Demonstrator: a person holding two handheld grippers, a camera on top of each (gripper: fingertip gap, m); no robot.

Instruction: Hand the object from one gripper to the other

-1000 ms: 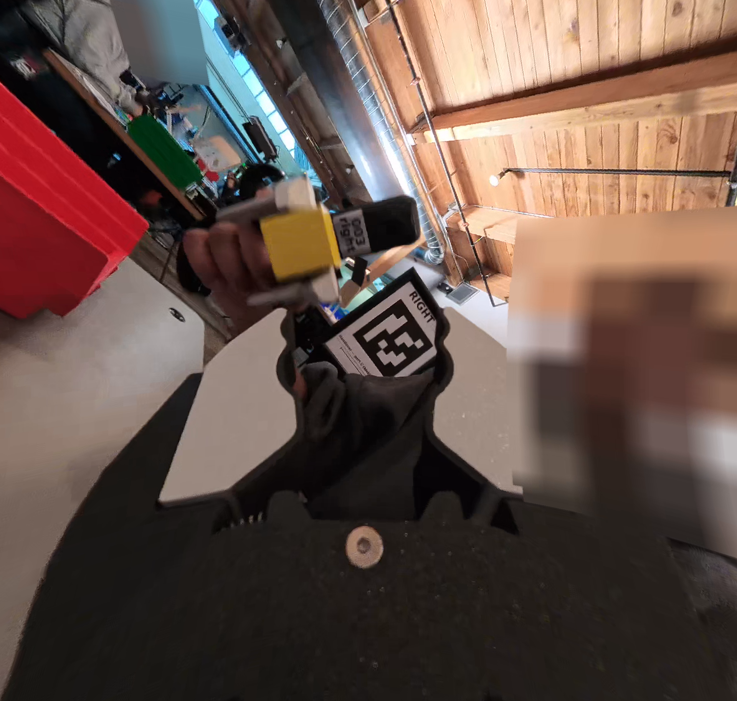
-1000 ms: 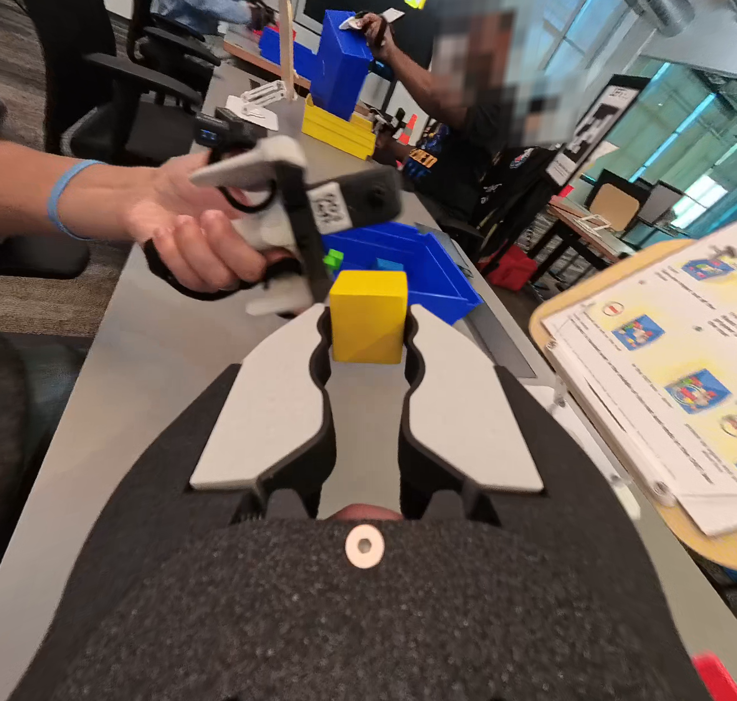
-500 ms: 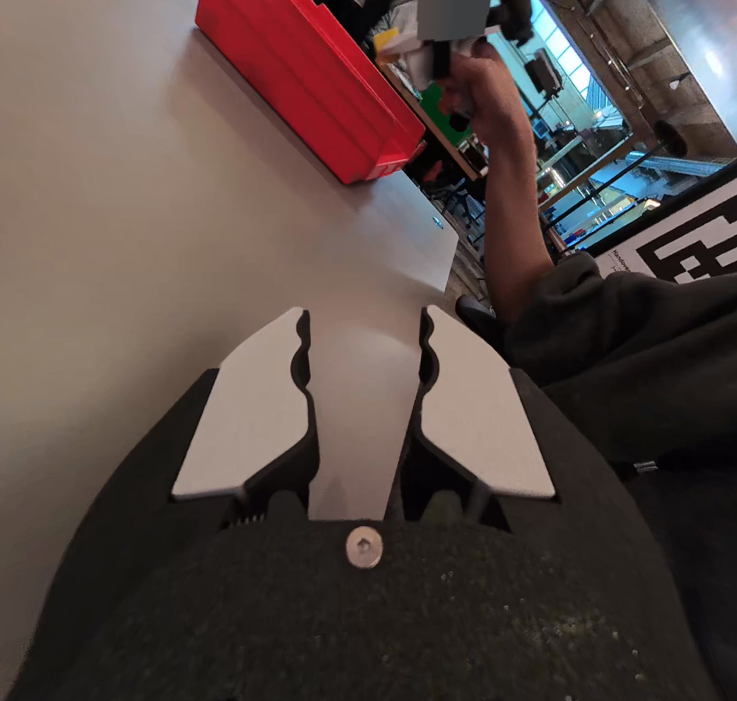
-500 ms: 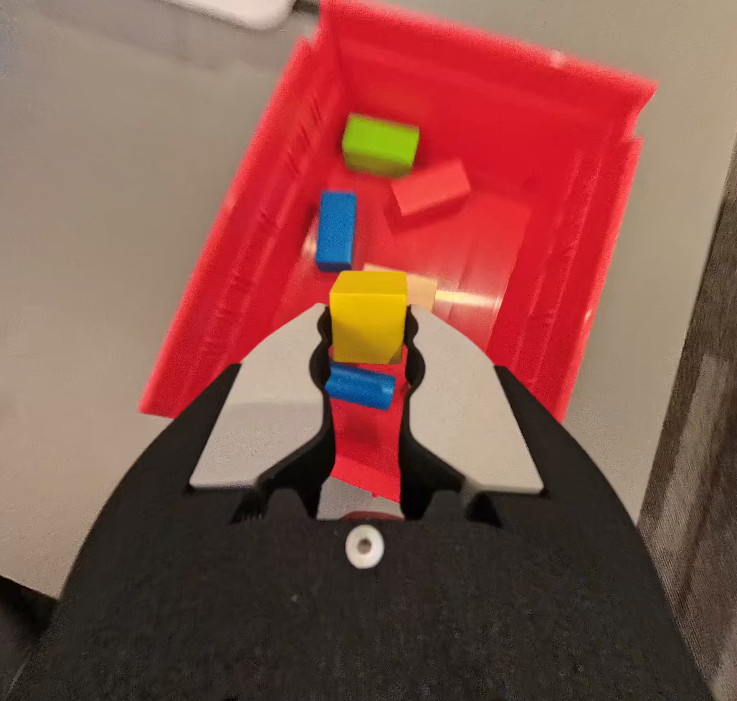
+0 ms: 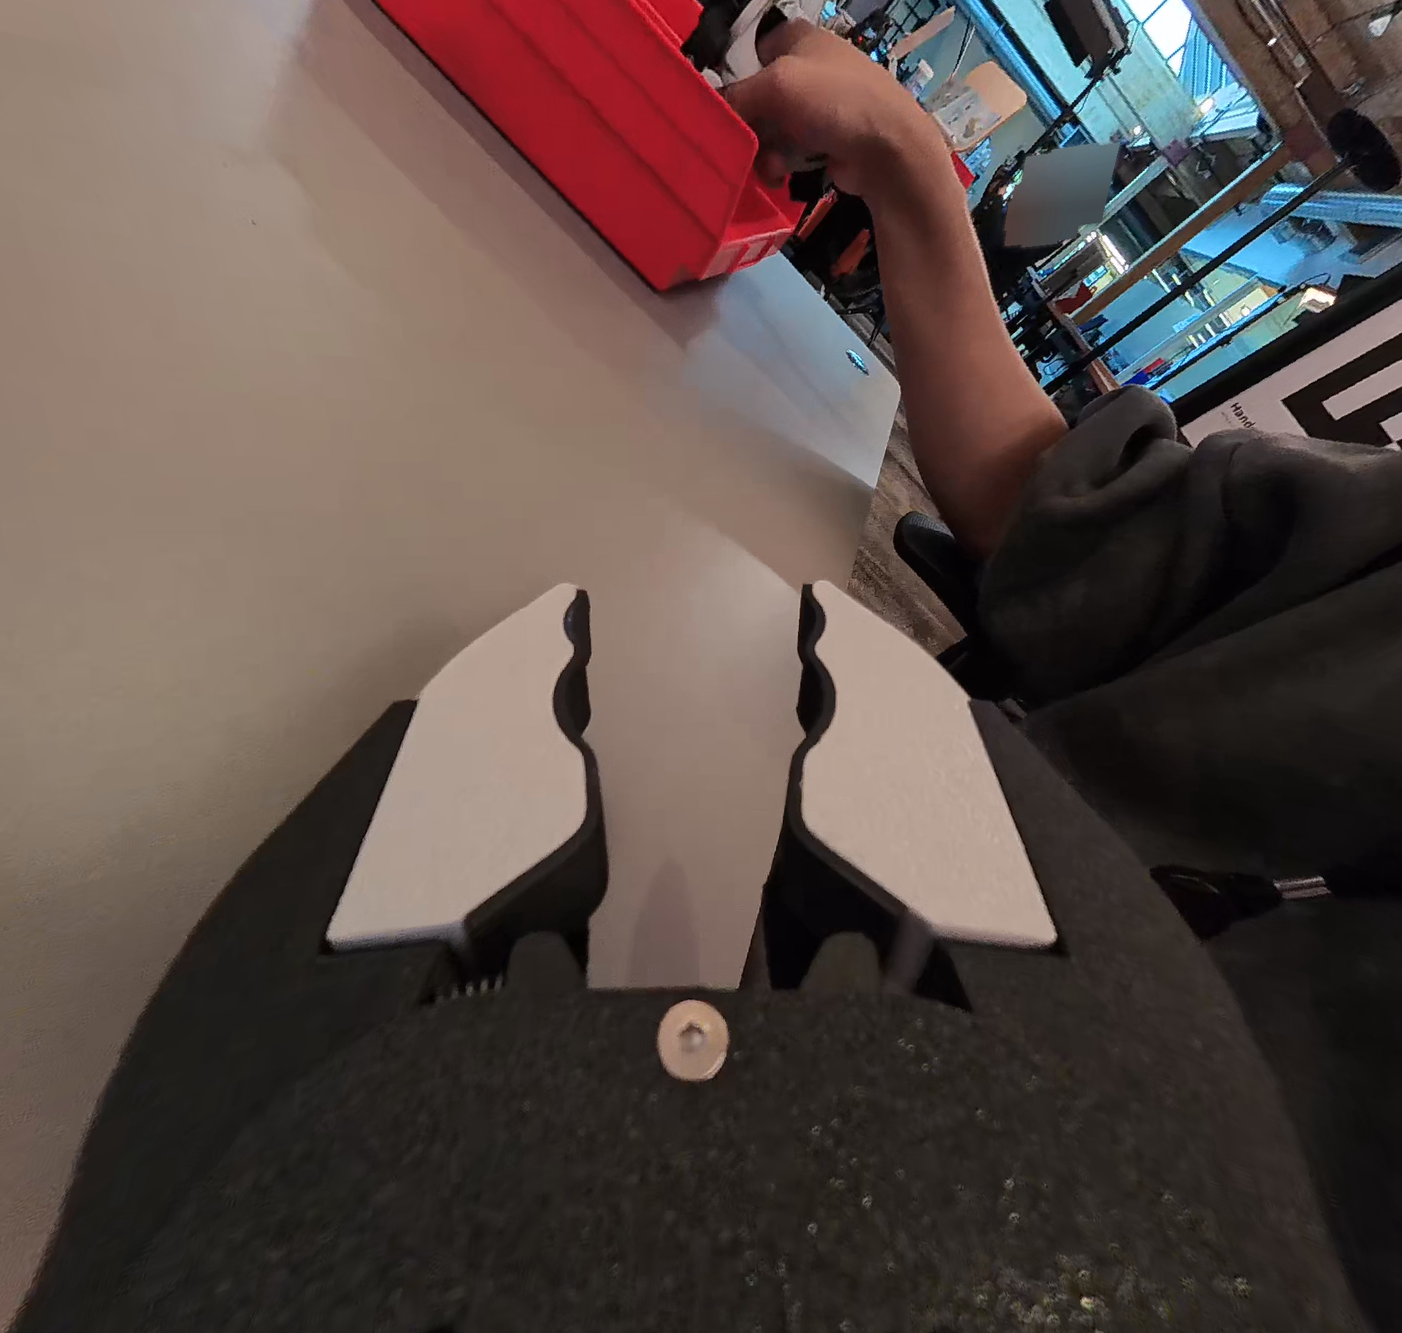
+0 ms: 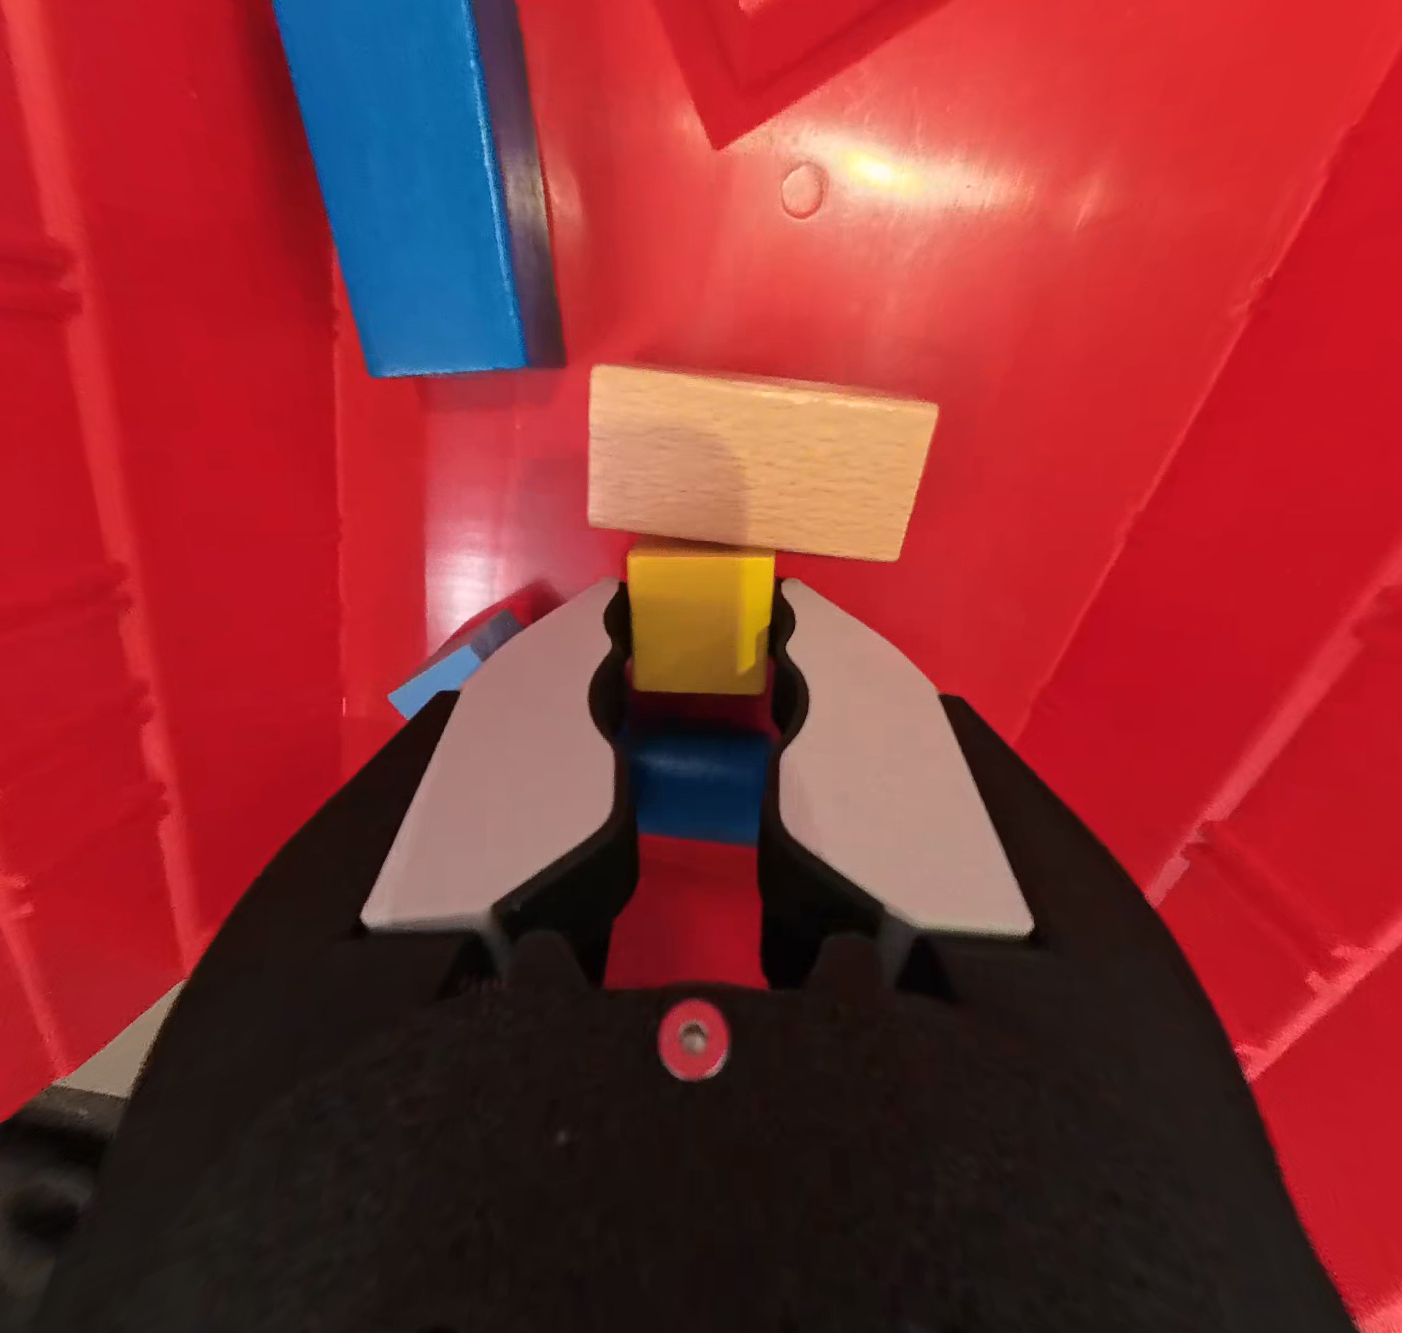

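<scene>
Moved: right gripper (image 6: pixel 699 633) has dropped from above the bin (image 6: pixel 1138 386) to deep inside it.
Cube: yellow cube (image 6: pixel 694 625) clamped at its tips, just before a wooden block (image 6: pixel 759 462).
Left gripper (image 5: pixel 690 659): empty, jaws apart, over the table (image 5: pixel 227 386).
Progress: handover looks done; only the release remains.

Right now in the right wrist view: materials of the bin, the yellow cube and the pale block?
Red bin: looks like glossy moulded plastic, with bright highlights and ribbed walls. Yellow cube, held in the right claw: probably painted wood, matte, crisp edges. Pale block: bare wood, visible grain, unpainted.
</scene>
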